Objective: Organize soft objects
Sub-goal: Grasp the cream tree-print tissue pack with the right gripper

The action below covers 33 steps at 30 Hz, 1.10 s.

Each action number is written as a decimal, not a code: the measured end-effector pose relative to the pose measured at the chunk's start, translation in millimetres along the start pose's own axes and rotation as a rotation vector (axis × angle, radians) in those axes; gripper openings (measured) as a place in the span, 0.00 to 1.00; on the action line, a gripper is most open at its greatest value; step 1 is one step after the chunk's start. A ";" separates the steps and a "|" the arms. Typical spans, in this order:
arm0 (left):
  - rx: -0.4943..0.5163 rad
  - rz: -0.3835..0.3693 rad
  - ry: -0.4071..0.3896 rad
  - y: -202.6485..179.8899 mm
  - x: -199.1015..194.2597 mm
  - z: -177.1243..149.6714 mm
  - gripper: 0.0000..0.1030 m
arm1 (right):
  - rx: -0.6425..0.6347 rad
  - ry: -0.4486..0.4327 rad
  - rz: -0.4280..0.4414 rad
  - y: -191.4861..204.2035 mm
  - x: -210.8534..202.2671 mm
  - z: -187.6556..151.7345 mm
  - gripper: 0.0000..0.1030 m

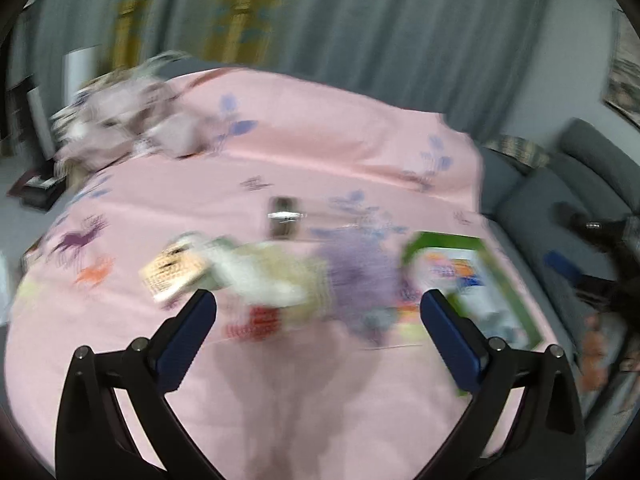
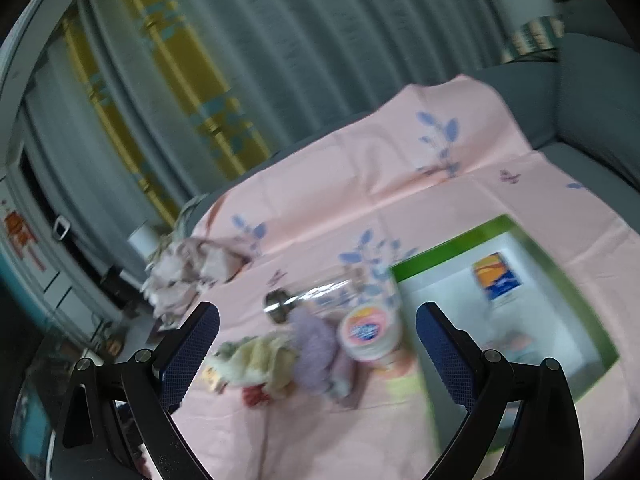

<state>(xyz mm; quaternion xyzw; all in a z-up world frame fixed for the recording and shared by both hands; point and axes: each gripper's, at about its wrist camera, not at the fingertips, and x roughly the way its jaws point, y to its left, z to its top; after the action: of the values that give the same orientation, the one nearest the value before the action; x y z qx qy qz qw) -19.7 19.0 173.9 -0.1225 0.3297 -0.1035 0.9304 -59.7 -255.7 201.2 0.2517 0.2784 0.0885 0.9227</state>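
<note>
Both views are blurred. A pile of soft things lies on the pink cloth (image 1: 312,152): a cream-yellow cloth (image 1: 264,276) (image 2: 260,360) and a purple fuzzy one (image 1: 356,272) (image 2: 316,352). A crumpled pale pink cloth (image 1: 132,120) (image 2: 188,272) lies at the far left. A green-rimmed white box (image 1: 480,280) (image 2: 508,292) sits to the right. My left gripper (image 1: 318,308) is open and empty, just short of the pile. My right gripper (image 2: 318,320) is open and empty, above the pile.
A round tub with a pink-orange lid (image 2: 370,334) lies beside the purple cloth. A clear bottle with a metal cap (image 2: 304,300) (image 1: 284,216) lies behind the pile. A printed card (image 1: 172,272) lies left of it. A grey sofa (image 1: 560,208) and curtains (image 2: 280,60) surround the table.
</note>
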 end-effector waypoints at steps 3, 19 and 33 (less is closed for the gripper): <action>-0.057 -0.006 0.037 38.8 5.4 -10.8 0.97 | -0.030 0.056 0.039 20.1 16.7 -8.1 0.96; -0.422 0.215 0.130 166.7 28.6 -28.4 0.56 | -0.193 0.555 0.177 183.2 193.6 -81.6 0.85; -0.485 0.162 0.235 184.7 38.8 -36.0 0.42 | -0.514 0.712 -0.077 236.7 314.0 -139.6 0.78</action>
<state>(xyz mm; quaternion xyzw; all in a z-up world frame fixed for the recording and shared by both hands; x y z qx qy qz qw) 7.4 177.8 69.3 -0.3018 0.4594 0.0395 0.8345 117.2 100.5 75.2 -0.0426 0.5570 0.2014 0.8046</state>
